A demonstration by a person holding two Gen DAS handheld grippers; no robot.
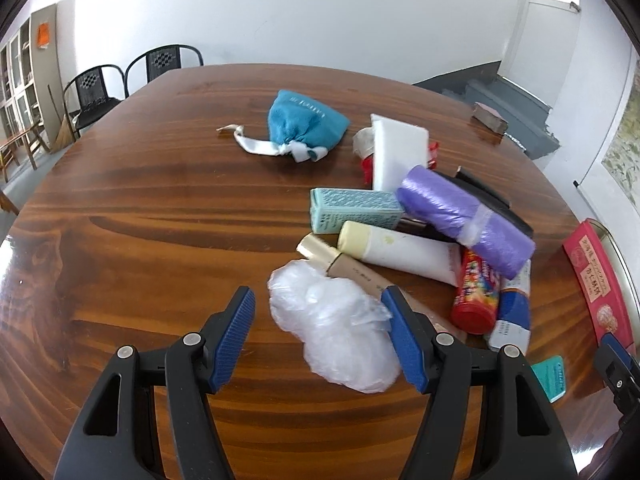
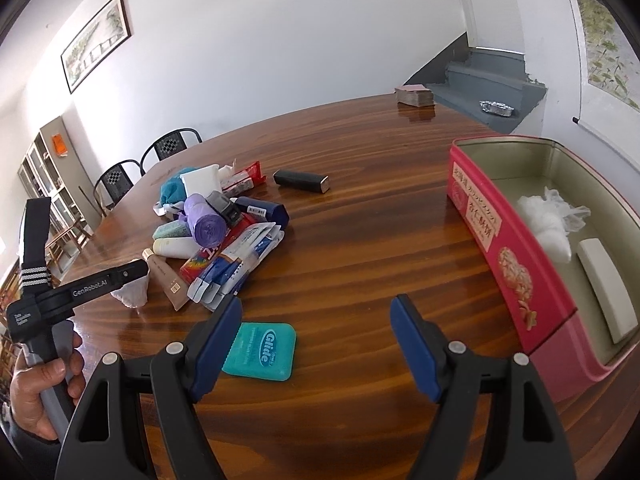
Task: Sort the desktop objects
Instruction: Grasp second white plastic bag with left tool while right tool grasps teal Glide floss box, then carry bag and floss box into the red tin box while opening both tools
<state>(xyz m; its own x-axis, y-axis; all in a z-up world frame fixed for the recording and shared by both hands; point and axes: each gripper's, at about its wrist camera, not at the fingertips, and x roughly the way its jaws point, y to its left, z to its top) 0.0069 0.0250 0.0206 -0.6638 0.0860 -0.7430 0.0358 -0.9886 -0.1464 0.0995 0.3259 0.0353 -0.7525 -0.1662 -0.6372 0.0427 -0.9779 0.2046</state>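
A pile of small items lies on the wooden table (image 1: 140, 216): a purple bag roll (image 1: 466, 220), a white tube (image 1: 400, 249), a teal box (image 1: 354, 209), a red tube (image 1: 478, 296). A blue pouch (image 1: 304, 120) lies apart, farther back. My left gripper (image 1: 320, 300) is open, its jaws on either side of a crumpled clear plastic bag (image 1: 336, 332) on the table. My right gripper (image 2: 316, 312) is open and empty above the table. A teal floss box (image 2: 262, 350) lies by its left finger. An open pink tin (image 2: 508, 264) to its right holds a plastic wad (image 2: 548, 216) and a white block (image 2: 608, 288).
A black rectangular case (image 2: 302, 180) lies alone mid-table. A small stack of cards (image 2: 414, 95) sits at the far edge. Two black chairs (image 1: 132, 80) stand beyond the table's far left. Grey stairs (image 2: 488, 76) rise behind the table.
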